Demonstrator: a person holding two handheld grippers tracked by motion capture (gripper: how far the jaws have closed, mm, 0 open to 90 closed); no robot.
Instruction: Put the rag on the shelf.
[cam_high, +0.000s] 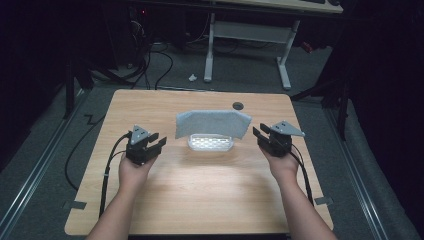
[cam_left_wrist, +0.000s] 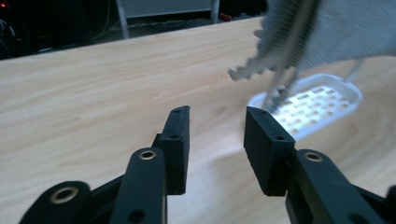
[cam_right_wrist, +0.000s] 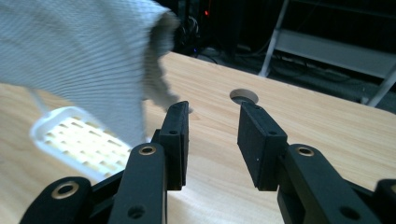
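Note:
A grey woven cloth (cam_high: 212, 123) hangs draped over a rack above a white slotted tray (cam_high: 210, 143) at the middle of the wooden table (cam_high: 200, 195). My left gripper (cam_high: 156, 142) is held to the left of the tray, open and empty, apart from the cloth. My right gripper (cam_high: 260, 135) is on the tray's right side, open with nothing between its jaws. In the left gripper view the cloth (cam_left_wrist: 327, 32) and tray (cam_left_wrist: 313, 105) lie ahead to the right of the gripper (cam_left_wrist: 217, 116). In the right gripper view the cloth (cam_right_wrist: 79, 60) hangs just left of the gripper (cam_right_wrist: 212, 114), over the tray (cam_right_wrist: 79, 140).
A round cable hole (cam_high: 238, 105) sits in the table behind the cloth. Beyond the table stand a white desk frame (cam_high: 247, 45) and cables on the floor (cam_high: 160, 65). Bare wood lies between my hands and the front edge.

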